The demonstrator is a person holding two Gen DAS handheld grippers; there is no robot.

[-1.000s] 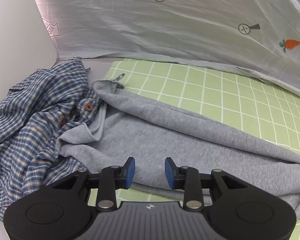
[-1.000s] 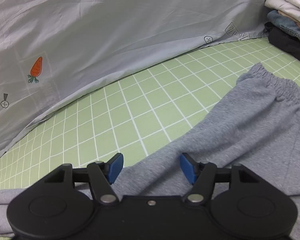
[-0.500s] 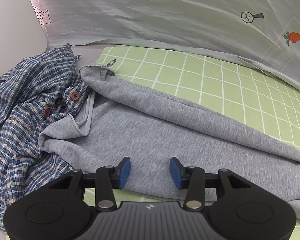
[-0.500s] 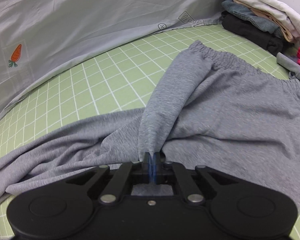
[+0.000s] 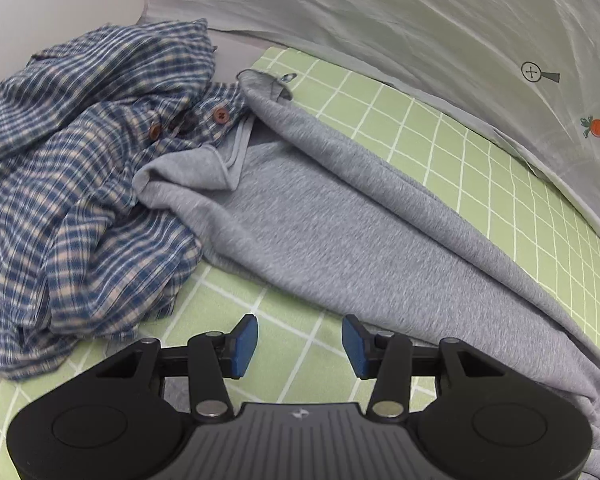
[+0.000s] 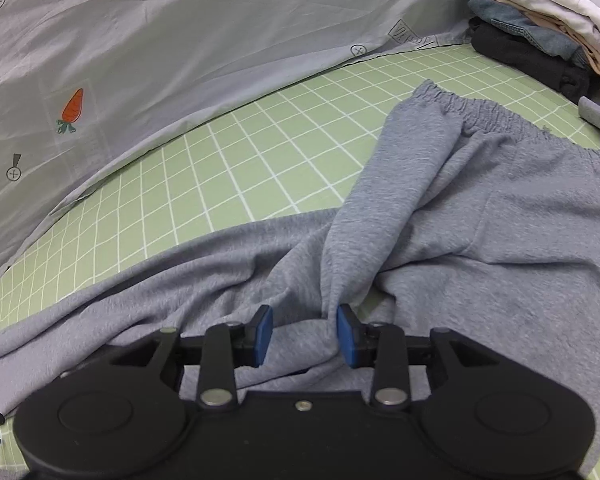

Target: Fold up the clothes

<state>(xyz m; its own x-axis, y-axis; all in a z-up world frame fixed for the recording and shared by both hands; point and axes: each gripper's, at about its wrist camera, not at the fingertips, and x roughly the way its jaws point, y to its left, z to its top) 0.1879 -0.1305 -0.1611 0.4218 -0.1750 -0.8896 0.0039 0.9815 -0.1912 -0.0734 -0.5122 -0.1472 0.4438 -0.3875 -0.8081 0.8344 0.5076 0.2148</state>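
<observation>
Left gripper (image 5: 300, 342): jaws apart, blue pads (image 5: 245, 345) holding nothing, poised over a bare patch of green grid sheet (image 5: 440, 152), just beside the near edge of the grey trousers (image 5: 340, 236). Trousers spread diagonally across the sheet in the left view, leg ends at upper left, one hem (image 5: 192, 172) folded back to show the lighter inner face. Hem end touching a crumpled blue plaid shirt (image 5: 72, 200) with two brown buttons (image 5: 220, 115), heaped at left and partly overlapping the trouser leg. Pale grey cover (image 5: 380, 24) with a carrot print (image 5: 599, 127) draped along the far side. Right gripper (image 6: 304, 334): jaws apart, nothing clamped between the blue pads (image 6: 263, 334); a raised ridge of trouser fabric (image 6: 352, 240) standing just ahead of the right pad, possibly touching it, contact unclear from this angle. Trousers (image 6: 480, 248) in the right view bunched around the crotch, elastic waistband (image 6: 480, 106) toward the far right, one leg running off to the left over the sheet (image 6: 240, 176). Same cover (image 6: 220, 32) with carrot (image 6: 73, 106) along the far edge. Stack of folded clothes (image 6: 540, 24), white over denim over black, at the far right corner, well apart from the trousers.
</observation>
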